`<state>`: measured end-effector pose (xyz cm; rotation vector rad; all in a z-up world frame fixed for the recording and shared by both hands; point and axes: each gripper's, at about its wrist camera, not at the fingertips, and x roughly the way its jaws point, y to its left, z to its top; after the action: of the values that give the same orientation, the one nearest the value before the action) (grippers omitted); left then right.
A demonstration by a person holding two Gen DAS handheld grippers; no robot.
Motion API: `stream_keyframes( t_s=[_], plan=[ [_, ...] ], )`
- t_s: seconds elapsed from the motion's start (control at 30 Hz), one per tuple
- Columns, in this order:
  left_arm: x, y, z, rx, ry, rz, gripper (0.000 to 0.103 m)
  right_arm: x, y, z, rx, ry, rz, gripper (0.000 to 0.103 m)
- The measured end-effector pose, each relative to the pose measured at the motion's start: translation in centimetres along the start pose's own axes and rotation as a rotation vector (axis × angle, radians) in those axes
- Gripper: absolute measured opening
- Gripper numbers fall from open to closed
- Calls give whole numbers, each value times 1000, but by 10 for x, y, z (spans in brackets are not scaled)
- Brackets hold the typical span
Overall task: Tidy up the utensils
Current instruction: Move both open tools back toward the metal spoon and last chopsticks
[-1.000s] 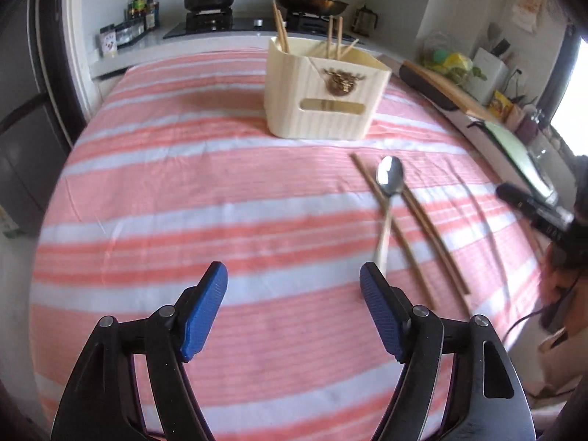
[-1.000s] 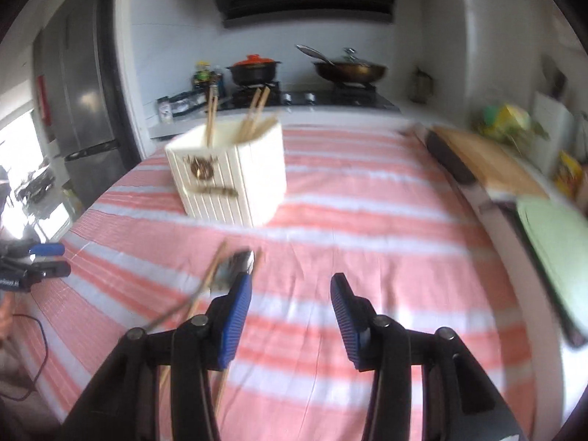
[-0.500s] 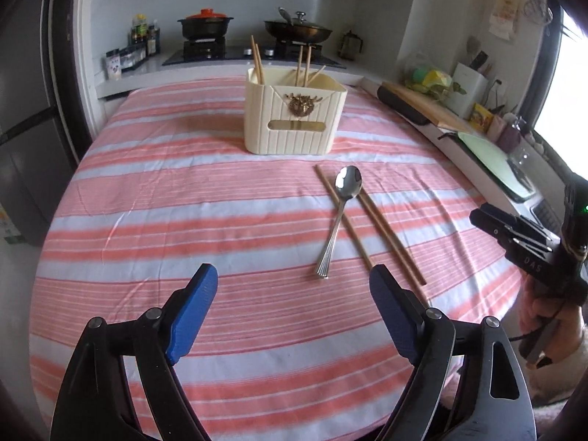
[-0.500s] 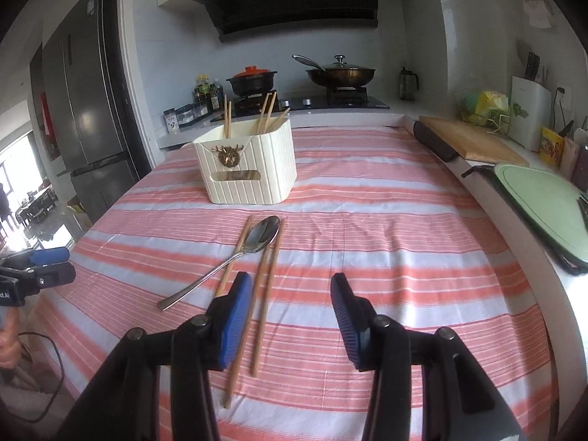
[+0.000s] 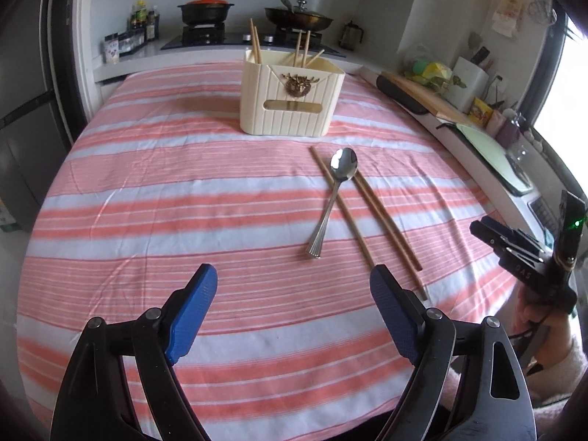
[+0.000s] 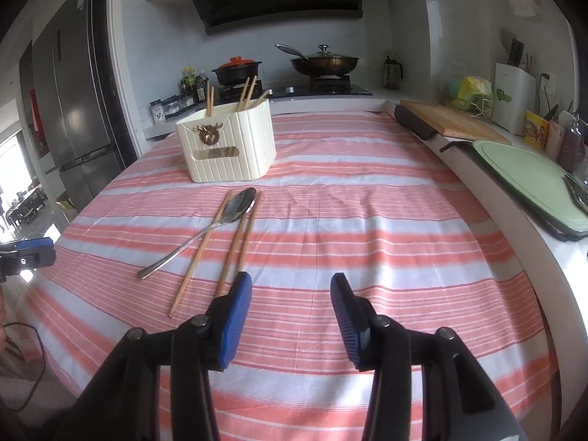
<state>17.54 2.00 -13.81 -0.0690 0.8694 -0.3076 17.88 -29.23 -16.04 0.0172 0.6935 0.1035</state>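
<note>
Both grippers empty: left gripper [image 5: 292,303] jaws just widened, spread wide; right gripper [image 6: 291,303] half spread. Spoon [image 5: 332,198] lies across chopsticks [image 5: 386,217] mid-tabletop, holder [image 5: 290,101] toward far edge. Best pinch spoon handle first, clear of sticks.

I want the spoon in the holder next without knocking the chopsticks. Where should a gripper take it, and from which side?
Probably the handle's near end, from above. The spoon lies flat with its bowl between the two chopsticks and its neck crossing one. The handle tip angles clear onto bare tablecloth. That end lies ahead of the empty, open left gripper, jaws set across the handle.
</note>
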Motion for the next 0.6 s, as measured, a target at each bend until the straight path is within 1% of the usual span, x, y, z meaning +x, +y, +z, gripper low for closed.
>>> stream_keyframes(
  t_s=[0.1,0.2,0.33,0.4,0.43,0.5,0.57,0.6],
  plan=[
    [5,-1,1,-6,9,4,86,4,-5,-3,15,17,-1,46],
    [7,-1,3,-18,6,-3,86,3,-5,-1,4,11,-9,46],
    [7,6,11,-7,-10,19,87,4,-4,3,-4,6,-17,46],
    [7,19,16,-40,-18,20,93,4,-5,5,4,5,-18,46],
    [9,25,17,-64,-12,11,95,4,-4,5,5,4,-20,46],
    [16,35,18,-113,17,-22,95,7,-2,4,3,14,-23,46],
    [27,36,15,-124,51,-41,95,12,1,0,3,35,-23,46],
    [33,32,14,-115,64,-39,95,16,2,-2,6,50,-17,46]
  ],
)
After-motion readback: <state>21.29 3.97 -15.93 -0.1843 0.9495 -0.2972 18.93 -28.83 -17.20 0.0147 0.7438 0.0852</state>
